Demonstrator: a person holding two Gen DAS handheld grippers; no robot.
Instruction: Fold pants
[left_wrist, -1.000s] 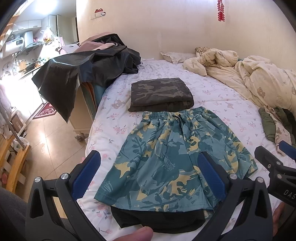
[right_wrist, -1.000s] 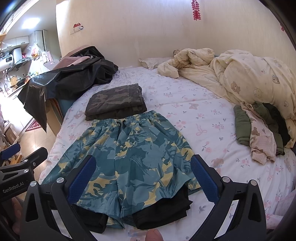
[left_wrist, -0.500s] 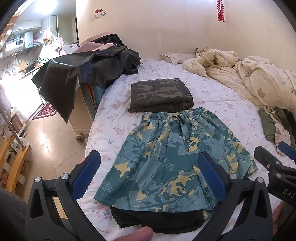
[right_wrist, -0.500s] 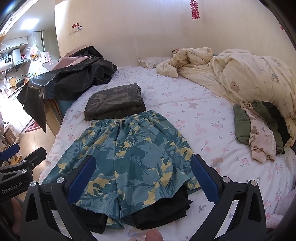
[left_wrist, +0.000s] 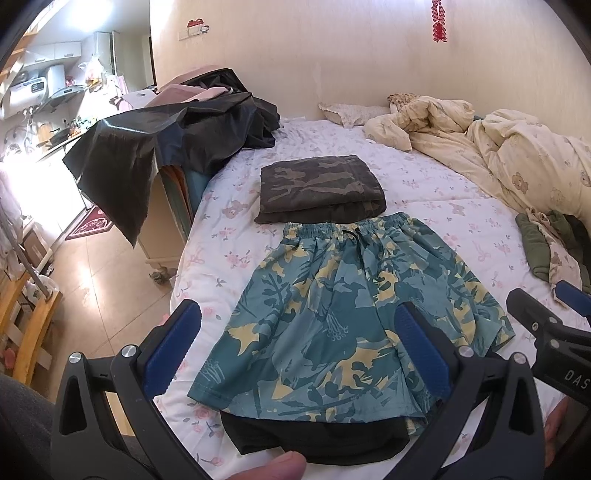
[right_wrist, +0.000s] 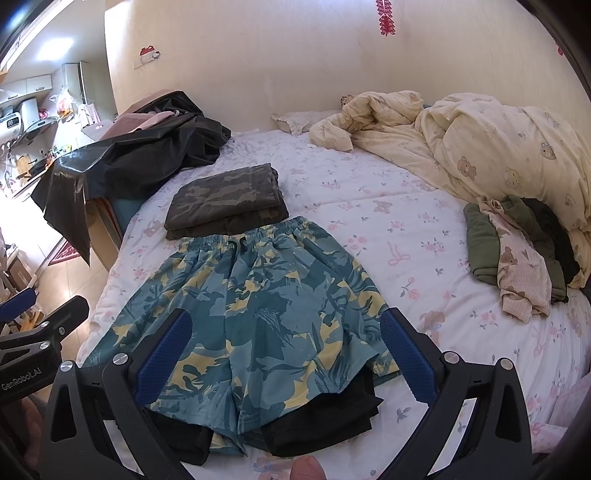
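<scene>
- My left gripper (left_wrist: 295, 350) is spread wide, holding nothing, above the near edge of the bed (left_wrist: 424, 192).
- My right gripper (right_wrist: 284, 350) is spread wide too, empty, over the same edge.
- The teal floral shorts (right_wrist: 255, 306) lie flat near the bed's near edge, waistband away from me, black lining showing at the hems.
- Folded camouflage pants (right_wrist: 225, 197) sit just beyond the waistband, touching it.
- A small clothes pile (right_wrist: 517, 251) lies toward the bed's right edge.
</scene>
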